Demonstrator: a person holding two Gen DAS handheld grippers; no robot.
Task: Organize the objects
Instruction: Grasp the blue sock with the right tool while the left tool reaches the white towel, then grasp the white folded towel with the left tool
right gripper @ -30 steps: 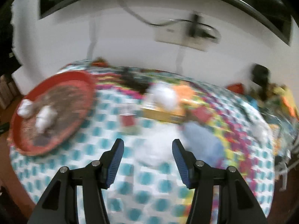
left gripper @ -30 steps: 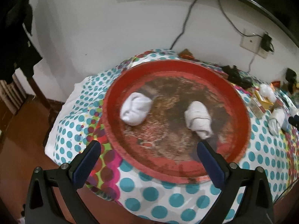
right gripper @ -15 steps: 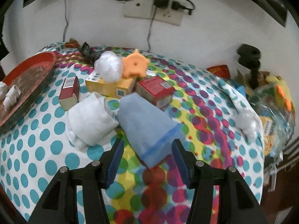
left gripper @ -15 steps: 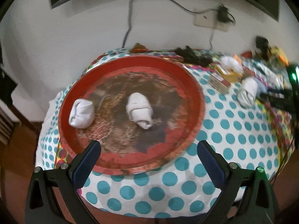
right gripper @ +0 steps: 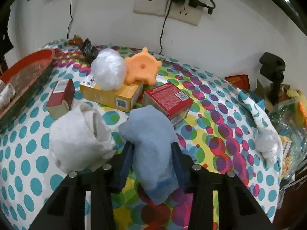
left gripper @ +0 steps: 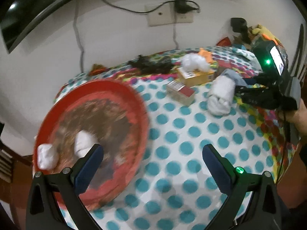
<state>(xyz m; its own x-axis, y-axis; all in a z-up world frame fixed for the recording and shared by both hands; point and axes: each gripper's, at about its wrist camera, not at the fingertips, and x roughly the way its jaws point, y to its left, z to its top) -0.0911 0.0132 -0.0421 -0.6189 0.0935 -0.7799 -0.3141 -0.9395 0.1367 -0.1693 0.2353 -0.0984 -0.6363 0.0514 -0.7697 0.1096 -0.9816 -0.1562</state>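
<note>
The right gripper (right gripper: 152, 154) has just closed on the rolled light-blue sock (right gripper: 151, 143) lying on the dotted desk (right gripper: 28, 153) beside a rolled white sock (right gripper: 80, 136). The left gripper (left gripper: 152, 164) hangs open and empty. Next, probably, lift it toward the round red tray (left gripper: 134, 103).

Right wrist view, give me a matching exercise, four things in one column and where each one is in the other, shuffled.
Things:
1. blue sock
2. white plastic ball
3. red tray
4. wall socket

Places:
A. on the yellow box
B. on the wall behind the table
C. between the right gripper's fingers
D. at the left edge of the table

Pairs: 1-C, 2-A, 3-D, 4-B
</note>
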